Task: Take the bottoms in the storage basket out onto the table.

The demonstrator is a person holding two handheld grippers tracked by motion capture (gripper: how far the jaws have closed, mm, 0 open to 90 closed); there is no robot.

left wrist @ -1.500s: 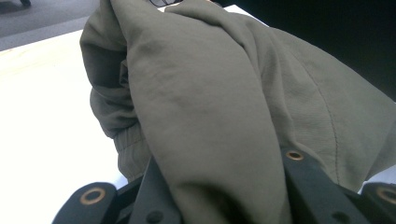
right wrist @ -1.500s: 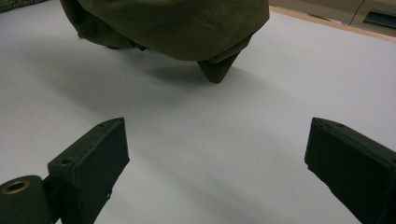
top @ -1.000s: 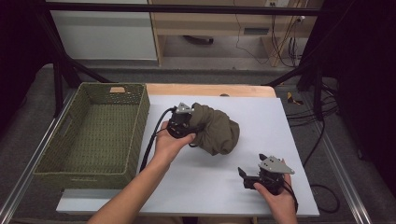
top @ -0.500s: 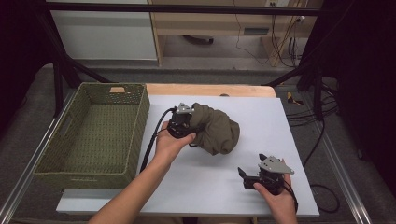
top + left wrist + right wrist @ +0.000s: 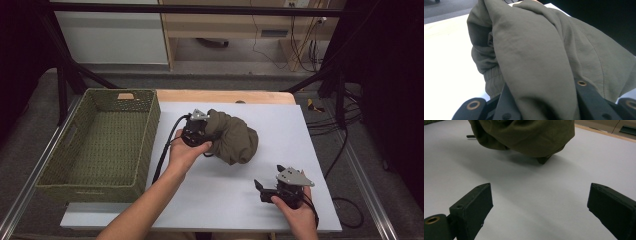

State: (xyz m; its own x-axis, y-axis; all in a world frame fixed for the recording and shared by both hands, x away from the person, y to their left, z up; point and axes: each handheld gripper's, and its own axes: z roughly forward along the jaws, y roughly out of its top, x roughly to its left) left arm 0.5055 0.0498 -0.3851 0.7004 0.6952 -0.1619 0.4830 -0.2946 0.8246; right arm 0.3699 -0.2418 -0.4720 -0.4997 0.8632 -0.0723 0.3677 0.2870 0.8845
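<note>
Nearest, by the surface's (image 5: 310, 150) front right corner, the right tool (image 5: 261, 190) rests with its jaws spread wide and nothing between them. Farther in, the left tool (image 5: 207, 131) is clenched on the bunched olive garment (image 5: 235, 137), seemingly a jacket, heaped mid-surface. A green woven basket (image 5: 142, 132) stands along the left edge.

An olive-green garment (image 5: 235, 139) lies bunched in a rumpled heap mid-table.
</note>
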